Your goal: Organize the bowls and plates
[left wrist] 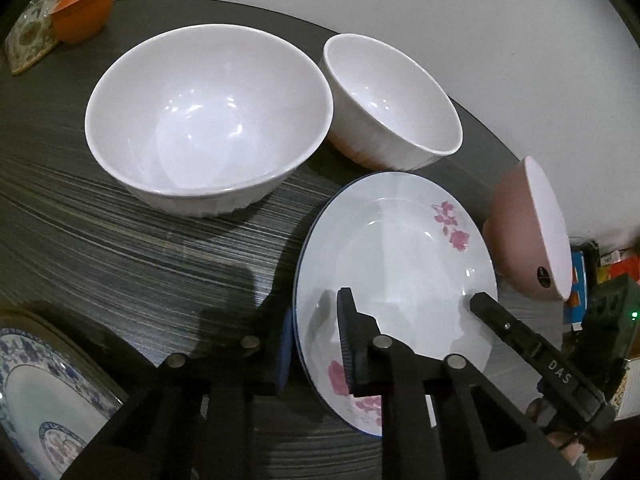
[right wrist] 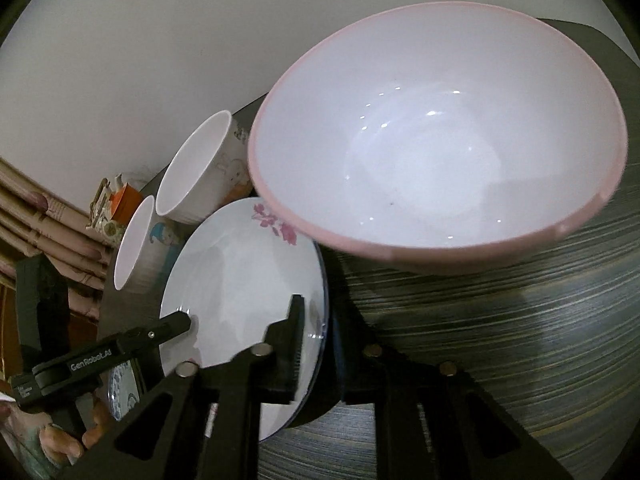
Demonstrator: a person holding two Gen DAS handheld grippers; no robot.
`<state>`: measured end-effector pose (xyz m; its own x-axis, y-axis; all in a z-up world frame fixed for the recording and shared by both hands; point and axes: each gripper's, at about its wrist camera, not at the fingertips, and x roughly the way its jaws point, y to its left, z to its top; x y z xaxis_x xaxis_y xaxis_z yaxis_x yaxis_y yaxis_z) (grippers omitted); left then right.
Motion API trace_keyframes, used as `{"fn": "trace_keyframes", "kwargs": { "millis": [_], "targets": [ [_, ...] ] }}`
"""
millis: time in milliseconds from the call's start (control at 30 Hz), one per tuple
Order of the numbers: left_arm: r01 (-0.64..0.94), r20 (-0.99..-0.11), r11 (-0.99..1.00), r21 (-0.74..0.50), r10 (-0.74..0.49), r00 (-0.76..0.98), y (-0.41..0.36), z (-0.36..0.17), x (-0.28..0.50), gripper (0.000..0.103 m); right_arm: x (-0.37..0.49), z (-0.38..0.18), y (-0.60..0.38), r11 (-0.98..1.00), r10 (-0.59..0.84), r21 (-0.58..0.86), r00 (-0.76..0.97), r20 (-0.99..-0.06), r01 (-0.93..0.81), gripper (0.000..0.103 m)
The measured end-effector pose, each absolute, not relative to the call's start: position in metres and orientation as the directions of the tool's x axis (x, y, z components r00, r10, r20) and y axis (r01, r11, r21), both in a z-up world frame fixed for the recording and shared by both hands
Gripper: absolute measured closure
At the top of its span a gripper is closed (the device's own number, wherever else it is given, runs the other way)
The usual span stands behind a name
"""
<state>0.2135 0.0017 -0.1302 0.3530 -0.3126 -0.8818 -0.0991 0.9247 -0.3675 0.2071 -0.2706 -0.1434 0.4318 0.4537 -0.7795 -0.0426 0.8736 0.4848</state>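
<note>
A white plate with pink flowers (left wrist: 396, 256) (right wrist: 240, 280) is held from both sides. My left gripper (left wrist: 314, 320) is shut on the plate's left rim, one finger on top and the blue-padded finger under the edge. My right gripper (right wrist: 318, 316) is shut on the opposite rim; its upper fingertip (left wrist: 482, 302) rests on the plate's face. A pink bowl (left wrist: 528, 232) (right wrist: 436, 152) stands just beyond the plate on the right. A large white bowl (left wrist: 208, 120) and a smaller white bowl (left wrist: 392, 100) stand upright behind the plate.
A blue-patterned plate (left wrist: 40, 400) lies at the near left corner of the dark striped table (left wrist: 140, 248). An orange cup (left wrist: 84, 8) and a patterned box sit far left. A white wall runs behind the table. A hand (right wrist: 60, 444) holds the left gripper's handle.
</note>
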Motion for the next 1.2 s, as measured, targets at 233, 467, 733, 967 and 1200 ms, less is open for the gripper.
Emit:
{"fn": "trace_keyframes", "kwargs": {
  "millis": [233, 467, 733, 967, 1200],
  "targets": [
    [-0.084, -0.890, 0.935, -0.343, -0.295, 0.348, -0.008, -0.127, 0.203, 0.093, 0.199, -0.142, -0.271, 0.882, 0.441, 0.470, 0.429, -0.788, -0.045, 0.096],
    [-0.058, -0.903, 0.948, -0.314, -0.279, 0.326, -0.015, -0.124, 0.180, 0.093, 0.175, -0.143, -0.273, 0.881, 0.439, 0.472, 0.414, -0.797, -0.026, 0.096],
    [-0.031, -0.915, 0.953, -0.301, -0.280, 0.290, -0.027, -0.122, 0.145, 0.093, 0.139, -0.144, -0.274, 0.886, 0.429, 0.463, 0.382, -0.819, -0.002, 0.096],
    [-0.017, -0.924, 0.956, -0.294, -0.279, 0.260, -0.028, -0.121, 0.121, 0.093, 0.105, -0.144, -0.274, 0.897, 0.414, 0.442, 0.342, -0.844, 0.006, 0.095],
    [-0.005, -0.934, 0.959, -0.284, -0.275, 0.228, -0.028, -0.120, 0.099, 0.092, 0.083, -0.144, -0.267, 0.909, 0.398, 0.417, 0.295, -0.868, 0.000, 0.095]
  ]
}}
